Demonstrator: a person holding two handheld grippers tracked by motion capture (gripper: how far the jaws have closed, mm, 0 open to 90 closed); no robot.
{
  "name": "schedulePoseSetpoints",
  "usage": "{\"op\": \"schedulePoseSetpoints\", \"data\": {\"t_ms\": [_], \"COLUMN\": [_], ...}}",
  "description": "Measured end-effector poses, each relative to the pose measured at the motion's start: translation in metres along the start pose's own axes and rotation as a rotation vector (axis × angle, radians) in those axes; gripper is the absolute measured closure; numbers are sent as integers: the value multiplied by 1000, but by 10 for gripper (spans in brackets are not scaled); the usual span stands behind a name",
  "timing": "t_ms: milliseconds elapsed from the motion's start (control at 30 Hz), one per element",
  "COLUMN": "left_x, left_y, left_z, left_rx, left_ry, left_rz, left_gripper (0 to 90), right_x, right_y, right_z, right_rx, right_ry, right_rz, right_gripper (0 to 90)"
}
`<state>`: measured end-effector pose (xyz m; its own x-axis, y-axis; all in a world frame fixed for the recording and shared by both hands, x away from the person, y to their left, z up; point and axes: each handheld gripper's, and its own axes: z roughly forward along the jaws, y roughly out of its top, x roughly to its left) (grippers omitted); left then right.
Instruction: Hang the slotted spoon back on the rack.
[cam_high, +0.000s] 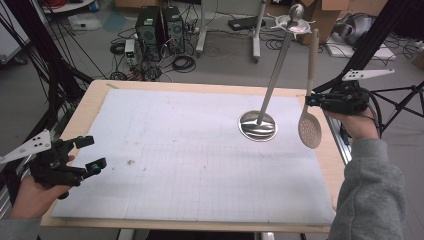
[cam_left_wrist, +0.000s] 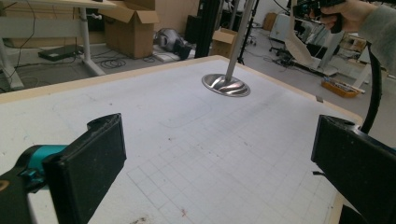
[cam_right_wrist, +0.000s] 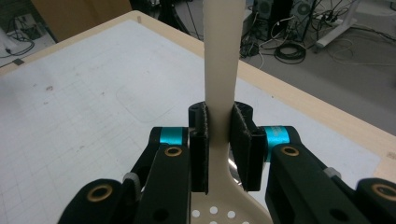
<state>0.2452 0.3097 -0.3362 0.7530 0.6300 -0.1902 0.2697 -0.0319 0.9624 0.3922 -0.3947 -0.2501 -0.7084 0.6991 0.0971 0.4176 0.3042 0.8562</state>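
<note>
Grip: right tool (cam_right_wrist: 218, 144) pinches the neck of the beige slotted spoon (cam_high: 310, 107), jaws narrow on the flat handle; spoon hangs bowl-down over the right edge of the tabletop (cam_high: 150, 150).
Stand: steel utensil stand (cam_high: 265, 107) leans just beside the spoon, its hook top (cam_high: 295, 20) near the handle end.
Idle side: left tool (cam_high: 75, 155) hovers wide, holding nothing, well apart.
Risk: handle could pivot between the pads, since the hold is thin.
Risk: spoon could knock the tilted pole and tip the stand.
</note>
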Motion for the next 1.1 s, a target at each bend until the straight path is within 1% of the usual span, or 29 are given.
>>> {"op": "schedulePoseSetpoints", "data": {"t_ms": [167, 200, 533, 600, 667, 733, 767, 833, 1100], "left_x": [0, 0, -1, -1, -1, -1, -1, -1, -1], "left_y": [0, 0, 0, 0, 0, 0, 0, 1, 1], "left_z": [0, 0, -2, -2, -3, -3, -3, -3, -5], "left_rx": [2, 2, -3, -4, -4, -5, -3, -4, -6], "left_ry": [-2, -2, 2, 1, 2, 3, 3, 4, 5], "left_rz": [-2, -1, 2, 2, -1, -1, 2, 2, 5], "left_gripper": [35, 35, 35, 35, 36, 35, 35, 35, 35], "right_x": [1, 1, 4, 4, 4, 5, 5, 6, 6], "right_y": [1, 1, 4, 4, 5, 5, 5, 6, 7], "right_z": [6, 7, 19, 22, 24, 26, 28, 30, 37], "right_rx": [5, 5, 4, 0, 3, 3, -7, -1, -7], "right_ry": [-1, -4, -21, -15, -24, -19, -17, -18, -25], "right_rz": [5, -2, 3, 6, 4, 8, 9, 13, 15], "right_gripper": [778, 779, 779, 779, 779, 779, 779, 779, 778]}}
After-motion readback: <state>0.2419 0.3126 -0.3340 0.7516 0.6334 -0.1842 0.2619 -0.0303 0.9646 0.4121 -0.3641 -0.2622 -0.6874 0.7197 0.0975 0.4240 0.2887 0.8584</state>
